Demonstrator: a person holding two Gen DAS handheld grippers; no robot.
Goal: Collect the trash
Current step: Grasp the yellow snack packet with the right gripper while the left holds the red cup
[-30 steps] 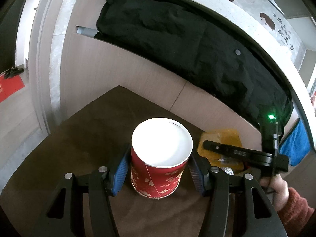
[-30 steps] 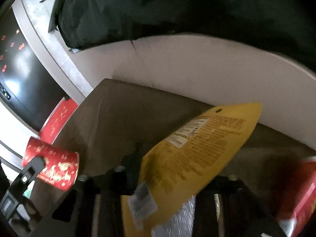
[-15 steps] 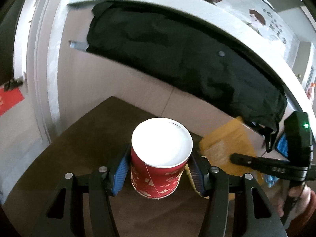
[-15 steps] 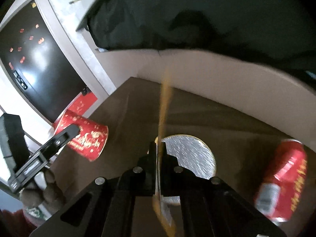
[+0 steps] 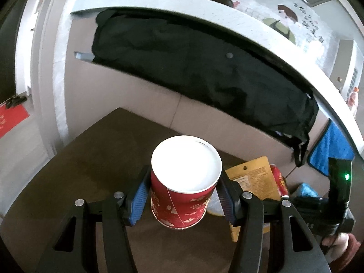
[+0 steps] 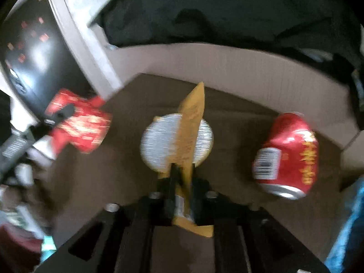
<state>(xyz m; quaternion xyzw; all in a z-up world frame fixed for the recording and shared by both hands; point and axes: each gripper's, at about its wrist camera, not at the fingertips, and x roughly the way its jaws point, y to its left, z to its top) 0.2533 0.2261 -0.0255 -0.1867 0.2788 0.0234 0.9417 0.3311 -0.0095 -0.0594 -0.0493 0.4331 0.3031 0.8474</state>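
My left gripper is shut on a red paper cup with a white inside, held upright above the brown table. The cup also shows blurred in the right wrist view. My right gripper is shut on a yellow snack bag, held edge-on above the table. The bag shows in the left wrist view right of the cup. A round silver foil lid lies on the table behind the bag. A dented red can lies on its side at the right.
A black garment hangs over the partition behind the table. A blue cloth hangs at the right. Something blue lies at the table's right edge. The right wrist view is motion-blurred.
Both grippers have risen from the table with their loads. The yellow bag turned edge-on in my right gripper, uncovering the foil lid and the red can.
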